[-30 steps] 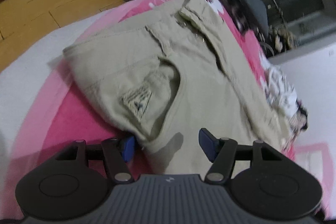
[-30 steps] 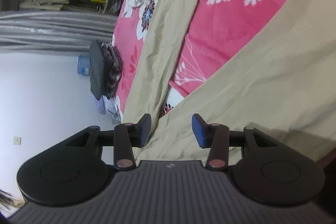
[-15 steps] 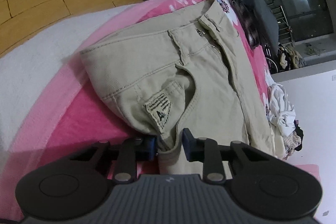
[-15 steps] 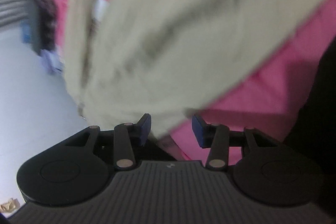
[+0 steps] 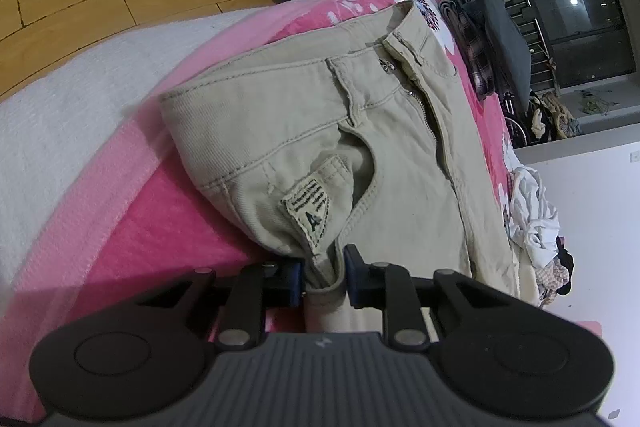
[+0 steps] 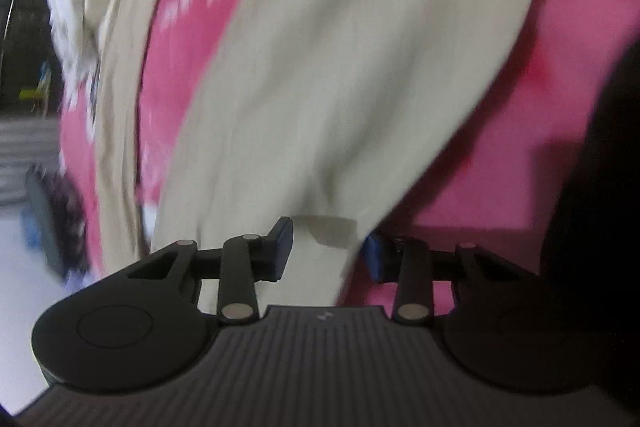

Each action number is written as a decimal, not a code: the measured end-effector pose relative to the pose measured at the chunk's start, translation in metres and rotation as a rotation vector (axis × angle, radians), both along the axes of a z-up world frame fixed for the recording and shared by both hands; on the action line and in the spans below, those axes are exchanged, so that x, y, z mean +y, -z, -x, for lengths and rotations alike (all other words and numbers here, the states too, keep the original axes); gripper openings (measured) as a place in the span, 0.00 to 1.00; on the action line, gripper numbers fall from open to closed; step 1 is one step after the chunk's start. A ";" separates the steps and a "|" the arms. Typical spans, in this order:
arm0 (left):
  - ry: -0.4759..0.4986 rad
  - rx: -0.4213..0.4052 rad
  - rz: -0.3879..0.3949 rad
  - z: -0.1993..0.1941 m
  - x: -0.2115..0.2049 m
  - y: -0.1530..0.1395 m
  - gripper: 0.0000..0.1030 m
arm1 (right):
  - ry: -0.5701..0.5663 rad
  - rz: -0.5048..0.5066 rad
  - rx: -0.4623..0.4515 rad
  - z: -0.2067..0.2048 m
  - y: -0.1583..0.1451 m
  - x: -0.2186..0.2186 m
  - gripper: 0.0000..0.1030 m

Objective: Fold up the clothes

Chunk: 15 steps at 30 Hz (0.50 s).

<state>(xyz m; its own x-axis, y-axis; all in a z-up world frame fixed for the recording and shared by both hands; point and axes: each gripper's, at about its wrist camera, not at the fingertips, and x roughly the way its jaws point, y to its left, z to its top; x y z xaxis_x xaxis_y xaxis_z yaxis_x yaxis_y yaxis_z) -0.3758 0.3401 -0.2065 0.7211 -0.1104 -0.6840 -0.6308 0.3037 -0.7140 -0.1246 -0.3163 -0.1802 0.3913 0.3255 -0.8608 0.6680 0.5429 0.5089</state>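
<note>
Both grippers closing: left gripper [image 5: 323,281] pinches trousers [image 5: 320,131] hem; right gripper [image 6: 328,251] blurred, grip unclear.

Left black two-finger gripper w/ blue pads [image 5: 323,277]: angled downward, jaws just closed in, now narrow; both pads pinch a bunched fold of the beige cotton trousers [image 5: 360,147] at hip edge. Grip firm.

Right black two-finger gripper w/ blue pads [image 6: 330,249]: pitched steeply down, view motion-blurred. Jaws just narrowing, gap moderate; trouser-leg fabric lies between fingers, right pad at cloth edge, left pad apart. Pad contact cannot be confirmed.
</note>
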 end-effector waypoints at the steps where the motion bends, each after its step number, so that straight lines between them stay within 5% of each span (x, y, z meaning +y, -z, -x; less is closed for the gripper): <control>1: -0.001 -0.001 0.000 0.000 0.000 0.000 0.21 | 0.022 0.035 -0.006 -0.004 0.000 -0.007 0.35; 7: -0.005 0.000 -0.017 0.000 -0.003 -0.001 0.21 | 0.155 0.080 -0.005 -0.006 0.009 -0.043 0.33; 11: 0.020 0.014 -0.097 -0.002 -0.011 -0.014 0.16 | 0.145 0.103 -0.056 -0.004 0.002 -0.051 0.07; 15: 0.095 -0.044 -0.195 -0.004 -0.017 -0.043 0.13 | 0.075 0.134 -0.168 -0.006 -0.025 -0.058 0.04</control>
